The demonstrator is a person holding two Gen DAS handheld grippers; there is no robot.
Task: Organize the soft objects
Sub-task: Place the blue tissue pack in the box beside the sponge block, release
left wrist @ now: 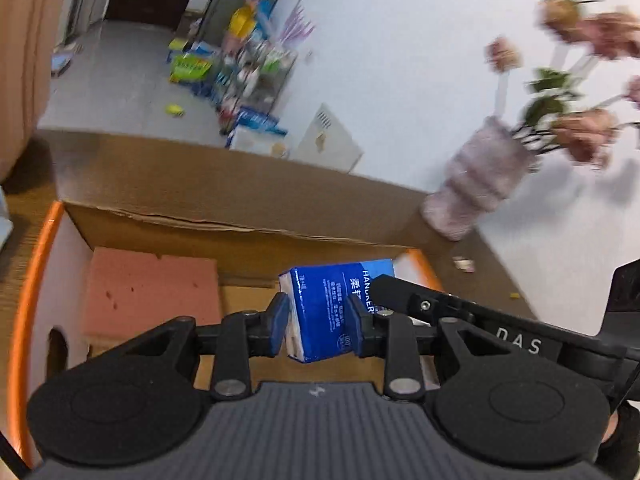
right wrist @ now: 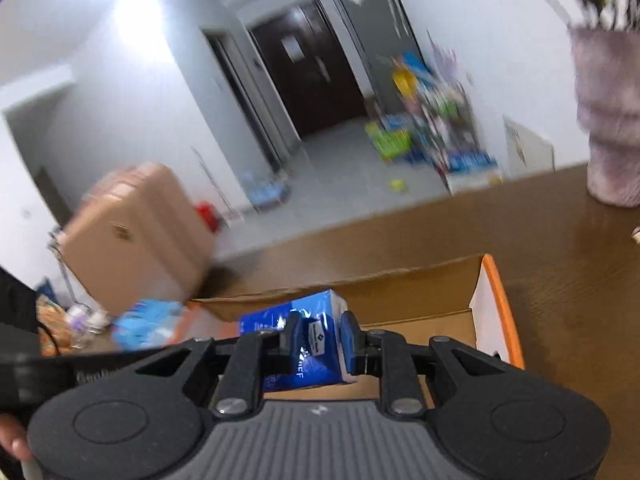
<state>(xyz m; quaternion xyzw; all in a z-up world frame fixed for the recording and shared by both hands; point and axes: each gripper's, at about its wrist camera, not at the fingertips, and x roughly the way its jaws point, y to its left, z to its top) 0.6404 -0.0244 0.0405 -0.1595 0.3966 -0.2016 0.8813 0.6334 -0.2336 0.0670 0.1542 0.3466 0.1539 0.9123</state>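
Note:
A blue pack of tissues (left wrist: pixel 324 300) hangs over an open cardboard box (left wrist: pixel 240 236) with an orange rim. My left gripper (left wrist: pixel 320 322) is shut on the pack, its blue pads pressing both sides. The right gripper's black finger (left wrist: pixel 412 300) reaches in from the right onto the same pack. In the right wrist view my right gripper (right wrist: pixel 320 338) is shut on the tissue pack (right wrist: pixel 272 322) above the box (right wrist: pixel 500 304). A pink sponge (left wrist: pixel 148 292) lies inside the box at the left.
The box sits on a brown table (right wrist: pixel 560 248). A pale vase with pink flowers (left wrist: pixel 476 184) stands behind the box to the right. A light blue packet (right wrist: pixel 148 326) lies left of the box. A brown case (right wrist: pixel 140 232) and a cluttered rack (left wrist: pixel 248 72) stand on the floor beyond.

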